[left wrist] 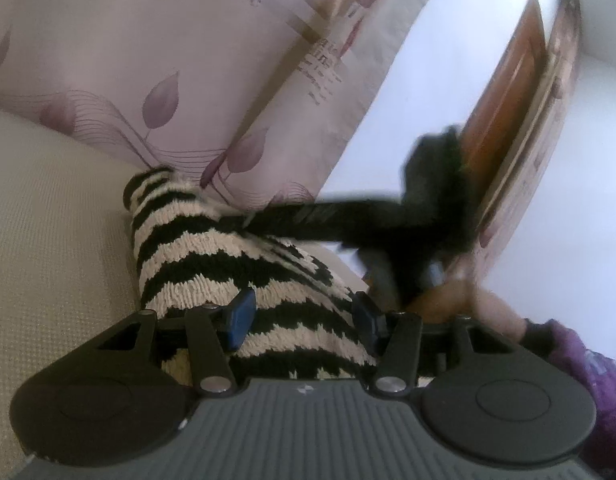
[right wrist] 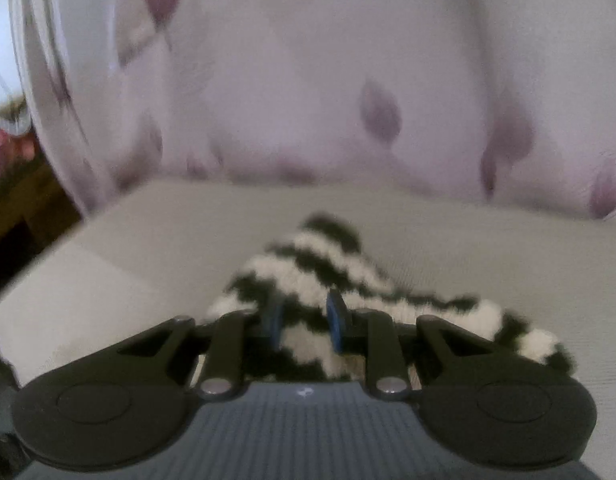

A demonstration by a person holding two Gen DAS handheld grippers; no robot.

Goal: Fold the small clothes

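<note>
A: Where does the black-and-cream striped knit (left wrist: 211, 252) lie?

B: It lies on the pale woven surface (left wrist: 55, 248), its far end close to the leaf-printed curtain (left wrist: 139, 60). In the right wrist view the same knit (right wrist: 308, 276) is bunched into a ridge on that surface (right wrist: 147, 248), with a tail of fabric running off to the right, and the curtain (right wrist: 328, 80) hangs behind it, blurred.

A: And the left gripper (left wrist: 303, 314)?

B: Its blue-padded fingers (left wrist: 239, 314) stand well apart, one on each side of the striped fabric, with the knit filling the gap. Whether the pads press the cloth cannot be told; the jaws look spread.

A: The right gripper (right wrist: 305, 322)?

B: Its blue fingers (right wrist: 336, 320) sit close together with a fold of the knit between them, so it appears to pinch the garment. The frame is smeared, so the contact is not crisp.

A: Anything beyond that?

B: In the left view the right gripper (left wrist: 428, 216) shows as a dark blurred shape above the knit's right side, the person's hand (left wrist: 460, 292) below it. Behind stand a white wall (left wrist: 408, 100) and a brown wooden door (left wrist: 508, 100). Purple cloth (left wrist: 588, 360) shows at the right edge.
</note>
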